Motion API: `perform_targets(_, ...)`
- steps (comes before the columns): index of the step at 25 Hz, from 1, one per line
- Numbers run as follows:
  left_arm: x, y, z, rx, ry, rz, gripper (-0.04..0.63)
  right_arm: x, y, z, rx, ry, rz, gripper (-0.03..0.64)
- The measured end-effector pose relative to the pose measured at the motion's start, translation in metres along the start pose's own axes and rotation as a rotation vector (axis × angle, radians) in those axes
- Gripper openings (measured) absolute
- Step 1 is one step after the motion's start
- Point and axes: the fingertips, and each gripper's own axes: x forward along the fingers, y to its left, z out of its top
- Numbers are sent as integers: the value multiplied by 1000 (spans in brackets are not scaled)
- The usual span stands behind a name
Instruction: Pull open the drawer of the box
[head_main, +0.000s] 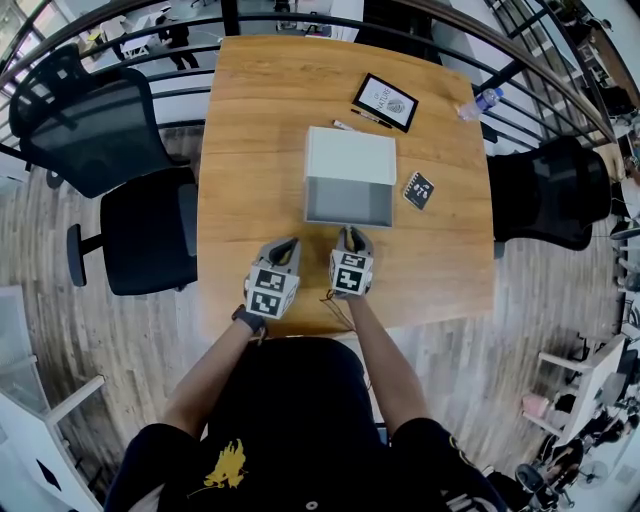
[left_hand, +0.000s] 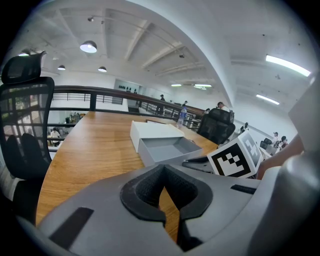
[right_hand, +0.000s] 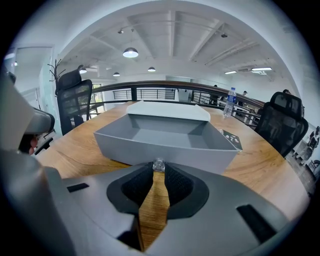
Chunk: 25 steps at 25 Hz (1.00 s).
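A white box (head_main: 350, 155) lies on the wooden table (head_main: 250, 120), and its grey drawer (head_main: 348, 200) stands pulled out toward me, empty inside. My right gripper (head_main: 352, 232) meets the drawer's front wall. In the right gripper view the drawer (right_hand: 165, 137) fills the middle, and the right gripper (right_hand: 159, 168) is shut on the small clear knob (right_hand: 159, 164) on its front. My left gripper (head_main: 288, 243) hovers beside it to the left, apart from the drawer. In the left gripper view the left gripper (left_hand: 164, 169) has its tips together with nothing between them, and the drawer (left_hand: 170, 149) lies ahead.
A framed picture (head_main: 386, 102), a pen (head_main: 370, 117) and a small black card (head_main: 418, 190) lie on the table right of the box. A bottle (head_main: 482, 102) stands at the far right corner. Black office chairs (head_main: 110, 130) (head_main: 550, 190) flank the table, and a railing runs behind it.
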Motion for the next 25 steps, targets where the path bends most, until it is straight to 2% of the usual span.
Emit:
perform_targets(18, -7, 2, -7, 0, 12, 16, 12, 2, -7, -6, -50, 5, 12, 67)
perform_targets(25, -9, -5, -6, 12, 14, 15, 12, -1, 2, -3, 11, -15, -4, 67)
